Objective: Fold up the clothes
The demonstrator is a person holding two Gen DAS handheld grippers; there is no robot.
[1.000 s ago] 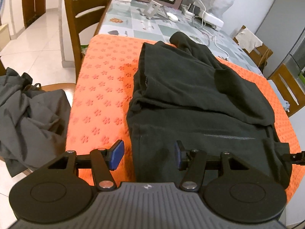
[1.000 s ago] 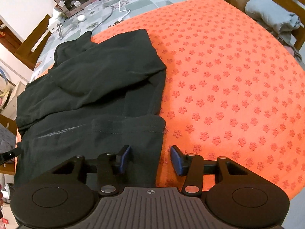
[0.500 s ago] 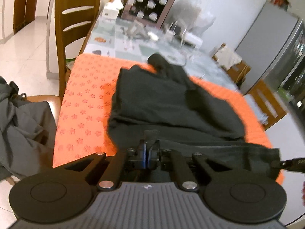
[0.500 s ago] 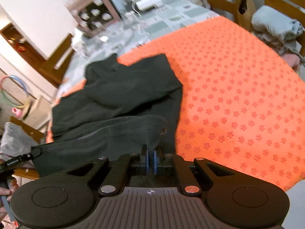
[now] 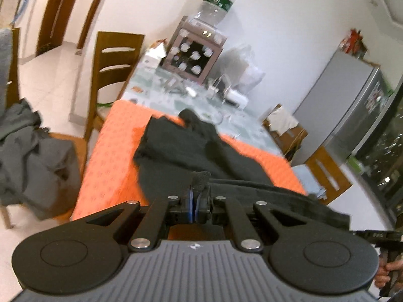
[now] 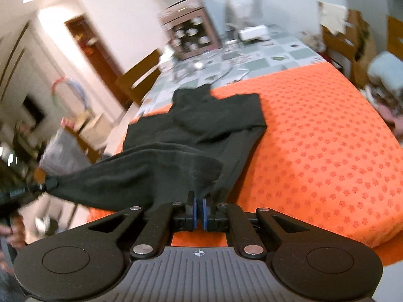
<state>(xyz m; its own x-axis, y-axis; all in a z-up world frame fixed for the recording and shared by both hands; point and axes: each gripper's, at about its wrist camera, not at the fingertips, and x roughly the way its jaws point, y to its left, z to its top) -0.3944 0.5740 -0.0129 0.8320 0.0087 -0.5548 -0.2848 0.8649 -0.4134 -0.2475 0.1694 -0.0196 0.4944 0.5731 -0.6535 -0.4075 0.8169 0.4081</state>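
Both grippers pinch the near hem of the black garment (image 6: 201,130), one at each near corner. The left gripper (image 5: 194,201) has its blue pads together on a tuft of dark cloth; the cloth pokes up just past the pads. The right gripper (image 6: 199,211) is also clamped on the hem, with fabric bunched right at its pads.

Landmark is the orange mat (image 6: 314,151). The garment lies on the mat's left half as the right wrist view shows it, far end toward the checked tablecloth (image 6: 264,60) beyond the mat. The near edge is off the mat, held in the air and stretched as a band between the two grippers. In the right wrist view this band runs left to the other gripper's tip at the frame edge.

Why held so: gripping two corners keeps the hem taut and straight, so it can likely be carried over the rest of the garment as one clean fold. The far part resting on the mat anchors the cloth, probably so only the near half travels. My read: fold is mid-way, edge lifted but not yet laid down.

Off the mat's left side a grey garment (image 5: 32,161) sits piled on a wooden chair (image 5: 75,146), likely waiting its turn. Frames are motion-blurred, so fine seams can't be read.
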